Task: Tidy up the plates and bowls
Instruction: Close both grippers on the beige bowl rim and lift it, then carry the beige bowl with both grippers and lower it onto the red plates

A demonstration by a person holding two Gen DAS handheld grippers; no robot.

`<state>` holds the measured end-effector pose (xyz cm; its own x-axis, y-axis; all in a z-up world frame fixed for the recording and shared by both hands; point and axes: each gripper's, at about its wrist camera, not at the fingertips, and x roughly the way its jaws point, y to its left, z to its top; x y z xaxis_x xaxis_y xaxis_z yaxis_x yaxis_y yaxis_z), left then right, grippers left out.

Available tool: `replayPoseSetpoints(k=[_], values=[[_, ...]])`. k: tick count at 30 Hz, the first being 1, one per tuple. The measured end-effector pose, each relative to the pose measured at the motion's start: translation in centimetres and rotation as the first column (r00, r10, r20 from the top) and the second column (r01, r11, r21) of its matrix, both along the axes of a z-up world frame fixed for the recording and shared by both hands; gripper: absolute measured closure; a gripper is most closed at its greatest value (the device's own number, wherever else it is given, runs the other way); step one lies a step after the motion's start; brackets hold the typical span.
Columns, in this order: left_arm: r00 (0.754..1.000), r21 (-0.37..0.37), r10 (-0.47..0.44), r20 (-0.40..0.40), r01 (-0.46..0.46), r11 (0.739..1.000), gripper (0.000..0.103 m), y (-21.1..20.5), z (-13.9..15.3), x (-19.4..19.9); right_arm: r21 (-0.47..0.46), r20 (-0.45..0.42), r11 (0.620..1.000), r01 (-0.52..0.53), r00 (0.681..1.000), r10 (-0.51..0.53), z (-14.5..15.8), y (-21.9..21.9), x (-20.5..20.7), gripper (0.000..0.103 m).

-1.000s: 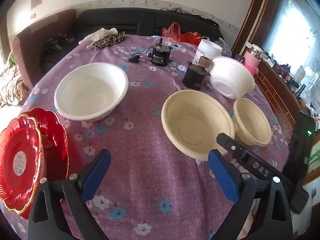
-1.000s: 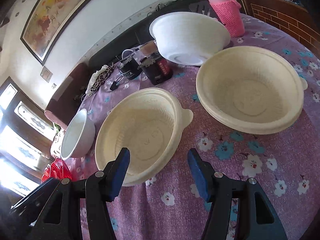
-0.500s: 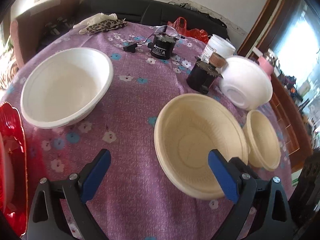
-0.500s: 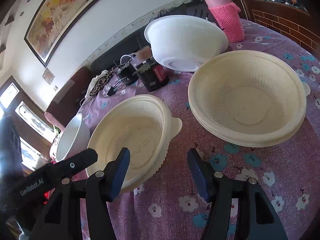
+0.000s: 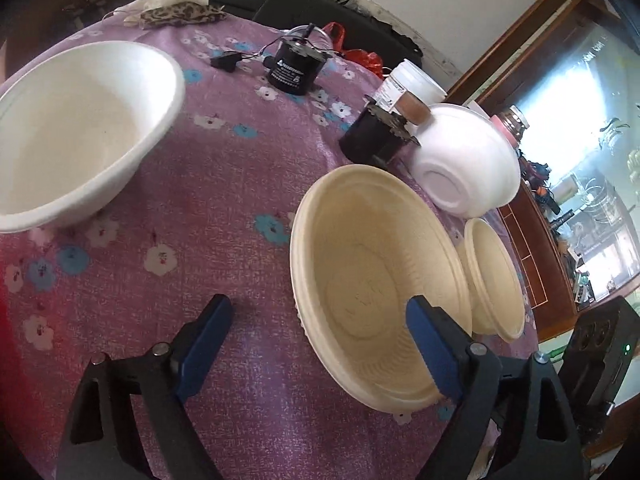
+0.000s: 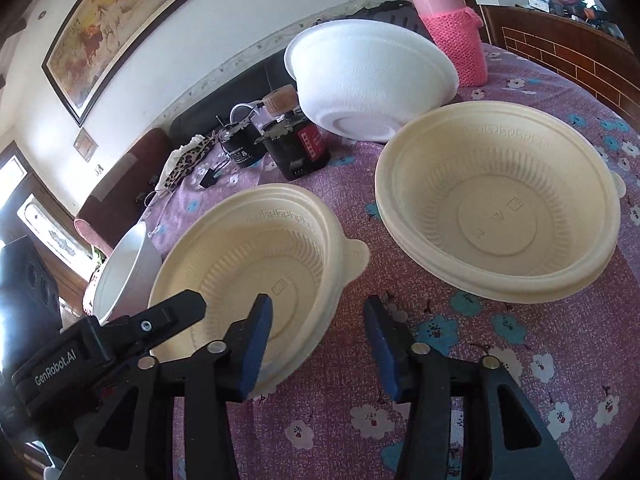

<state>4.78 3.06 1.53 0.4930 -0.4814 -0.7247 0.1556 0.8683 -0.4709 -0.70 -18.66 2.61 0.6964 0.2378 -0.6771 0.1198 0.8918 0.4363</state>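
Note:
On the purple flowered tablecloth [image 5: 224, 184] stand two cream bowls. My left gripper [image 5: 320, 344] is open, its right finger inside the near cream bowl [image 5: 360, 272] and its left finger outside the rim. The second cream bowl [image 5: 494, 280] sits just right of it. My right gripper [image 6: 318, 344] is open, astride the same near bowl's [image 6: 256, 272] right rim. The second cream bowl [image 6: 496, 208] lies ahead right. An upright white bowl [image 5: 76, 128] is at the left. A tilted white bowl [image 5: 468, 168] leans at the back, and it also shows in the right wrist view [image 6: 368, 76].
Two black canisters [image 5: 294, 68] [image 5: 372, 140], a white jar [image 5: 408, 88] and a leopard-print cloth [image 5: 180, 14] lie at the table's back. A pink-sleeved flask [image 6: 452, 20] stands at the far right. The left gripper's body [image 6: 100, 352] shows beside my right one.
Both grippers moved forward and closed in on the near cream bowl. The red plates have left the left wrist view. Both stay open.

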Motion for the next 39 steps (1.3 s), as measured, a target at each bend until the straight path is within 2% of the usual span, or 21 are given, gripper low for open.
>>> replayPoseSetpoints(k=[1, 3, 6, 7, 13, 15, 23, 28, 33, 39], values=[[1.000, 0.014, -0.005, 0.010, 0.005, 1.000, 0.015, -0.2, 0.0, -0.1, 0.000, -0.002, 1.000, -0.003, 1.000, 0.003, -0.1, 0.1, 0.0, 0.058], [0.999, 0.068, -0.013, 0.040, 0.010, 0.998, 0.023, -0.9, 0.0, -0.2, 0.000, -0.006, 1.000, -0.011, 1.000, 0.011, -0.3, 0.2, 0.2, 0.072], [0.997, 0.121, -0.046, 0.063, 0.038, 0.992, 0.051, -1.6, -0.1, -0.4, -0.011, -0.012, 1.000, -0.027, 1.000, 0.026, -0.3, 0.6, 0.1, 0.082], [0.997, 0.107, -0.069, 0.045, 0.064, 0.992, 0.069, -1.7, -0.3, -0.2, -0.015, -0.011, 0.999, -0.032, 0.999, 0.032, -0.3, 0.7, 0.1, 0.084], [0.998, 0.032, -0.060, 0.011, 0.059, 0.998, 0.072, -0.7, -0.7, -0.2, -0.039, 0.003, 0.998, -0.040, 0.999, 0.040, 0.0, 1.1, -0.4, 0.085], [0.998, 0.029, -0.054, 0.015, 0.053, 0.998, 0.072, -0.6, -0.4, -0.6, -0.049, 0.015, 0.998, -0.036, 0.999, 0.037, 0.2, 1.3, -0.8, 0.085], [0.992, 0.078, 0.014, 0.128, -0.024, 0.997, 0.072, 1.5, 3.9, -5.4, -0.033, 0.080, 0.998, -0.057, 0.995, 0.059, 3.5, 3.5, -3.7, 0.085], [0.984, 0.032, 0.111, 0.138, -0.116, 0.993, 0.071, 6.4, 6.0, -8.8, -0.039, 0.139, 0.988, -0.148, 0.979, 0.152, 6.7, 7.7, -5.8, 0.084], [0.953, 0.010, 0.240, 0.186, -0.246, 0.969, 0.071, 12.5, 8.5, -12.3, -0.070, 0.177, 0.958, -0.277, 0.942, 0.285, 9.3, 13.9, -6.9, 0.084], [0.894, 0.011, 0.398, 0.205, -0.409, 0.913, 0.070, 20.1, 9.8, -14.7, -0.095, 0.163, 0.901, -0.424, 0.886, 0.434, 10.6, 22.6, -6.6, 0.084]])
